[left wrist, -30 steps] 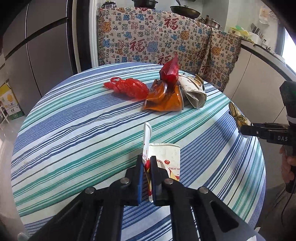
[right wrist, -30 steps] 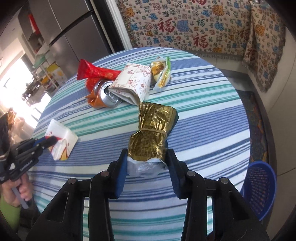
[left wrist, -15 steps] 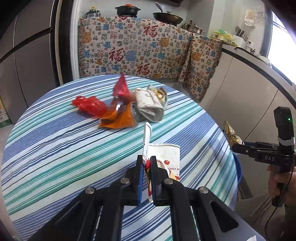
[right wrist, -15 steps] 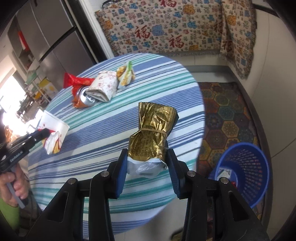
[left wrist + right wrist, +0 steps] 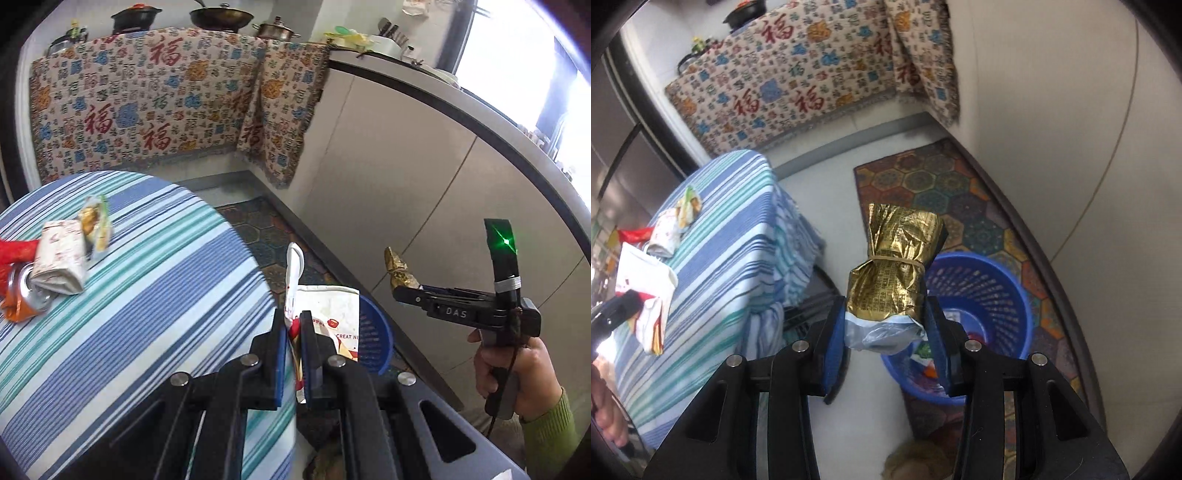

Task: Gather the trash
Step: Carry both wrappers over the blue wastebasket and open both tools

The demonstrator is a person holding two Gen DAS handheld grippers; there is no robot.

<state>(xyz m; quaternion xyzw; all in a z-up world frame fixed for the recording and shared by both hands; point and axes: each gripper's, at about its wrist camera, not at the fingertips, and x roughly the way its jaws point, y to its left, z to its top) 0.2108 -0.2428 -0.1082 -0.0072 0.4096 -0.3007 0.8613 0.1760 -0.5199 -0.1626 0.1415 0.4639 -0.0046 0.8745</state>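
The left gripper (image 5: pixel 292 334) is pinched tight on a crumpled white paper wrapper with red print (image 5: pixel 328 317), its blue-padded fingers (image 5: pixel 279 347) almost meeting with only the thin paper between them. A white strip of the wrapper stands up past the fingertips. Beyond and below those tips shows the rim of a round blue plastic basket (image 5: pixel 380 332), partly hidden behind the paper.

The right gripper (image 5: pixel 886 328) holds a crinkled gold foil packet tied round its middle with a band (image 5: pixel 897 258). Its fingers (image 5: pixel 833 343) stand partway apart and press on the pale grey lower end of the packet from both sides, the gold part rising beyond the tips. The same blue basket (image 5: pixel 1004 295) sits on a patterned floor mat (image 5: pixel 945 184) just past and to the right of those fingers, with some scraps already in its bottom.

Off to the left of both grippers, on a round table under a blue and green striped cloth (image 5: pixel 140 295), lie a rolled white wrapper (image 5: pixel 59 258), a crushed can (image 5: pixel 24 295) and a red wrapper (image 5: pixel 14 251)
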